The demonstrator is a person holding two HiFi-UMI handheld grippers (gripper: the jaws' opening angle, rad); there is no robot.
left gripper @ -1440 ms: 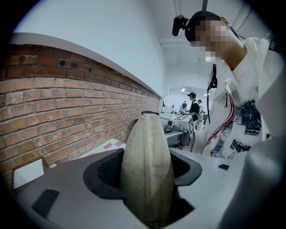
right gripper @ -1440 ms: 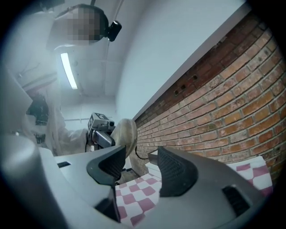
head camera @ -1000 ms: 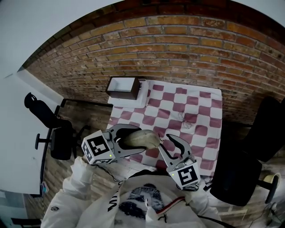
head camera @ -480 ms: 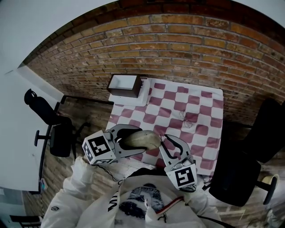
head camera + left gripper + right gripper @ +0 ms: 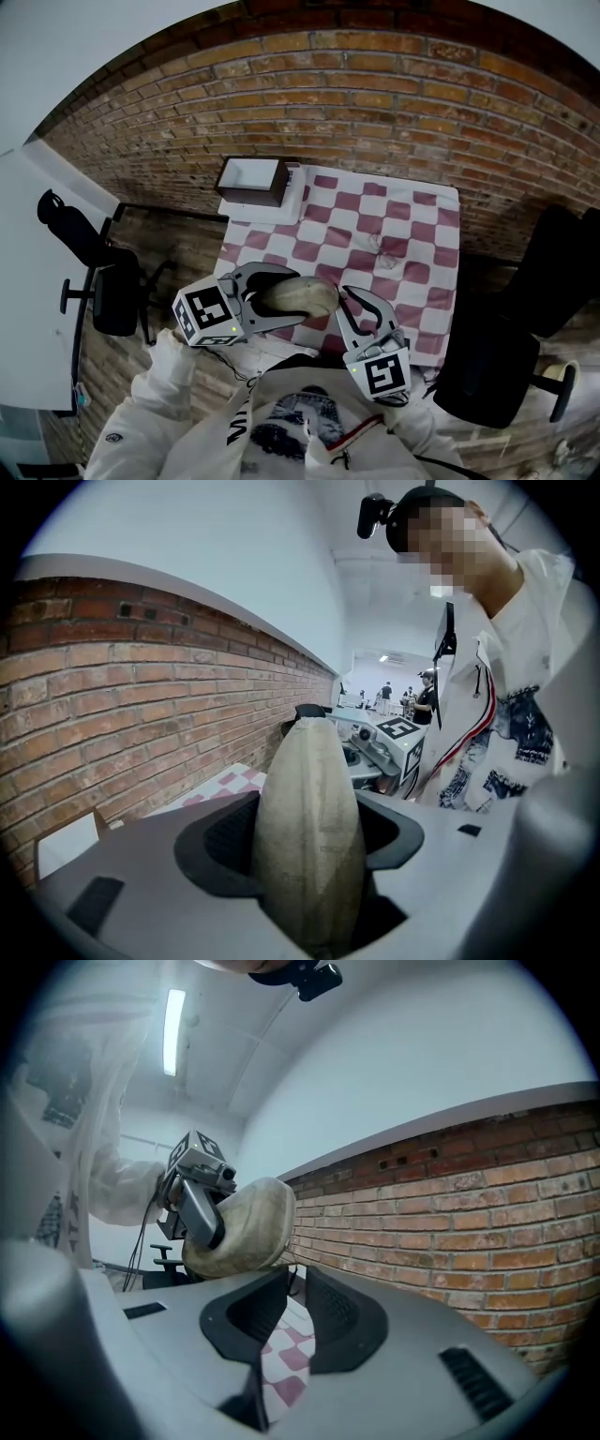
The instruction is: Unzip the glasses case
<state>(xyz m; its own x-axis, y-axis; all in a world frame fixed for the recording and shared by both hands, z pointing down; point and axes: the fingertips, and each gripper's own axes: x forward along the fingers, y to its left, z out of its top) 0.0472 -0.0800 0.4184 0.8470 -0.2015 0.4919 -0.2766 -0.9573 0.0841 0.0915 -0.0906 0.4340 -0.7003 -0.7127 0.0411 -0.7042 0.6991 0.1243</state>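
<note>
A beige oval glasses case is held in the air in front of the person's chest, lying across my left gripper, which is shut on its middle. In the left gripper view the case stands between the dark pads. My right gripper points at the case's right end. Its jaws have just been closing and only a narrow slit is left at the tips, right under the case's end. A thin dark tab hangs there; whether the pads press on it I cannot tell.
Beyond the grippers stands a table with a red-and-white checkered cloth. A pair of glasses lies on it, and a brown box sits at its left corner. Black office chairs flank the table. A brick wall runs behind.
The right gripper's jaws have narrowed from clearly apart to almost together beside the case's right end. The left gripper and the case have stayed where they were.
</note>
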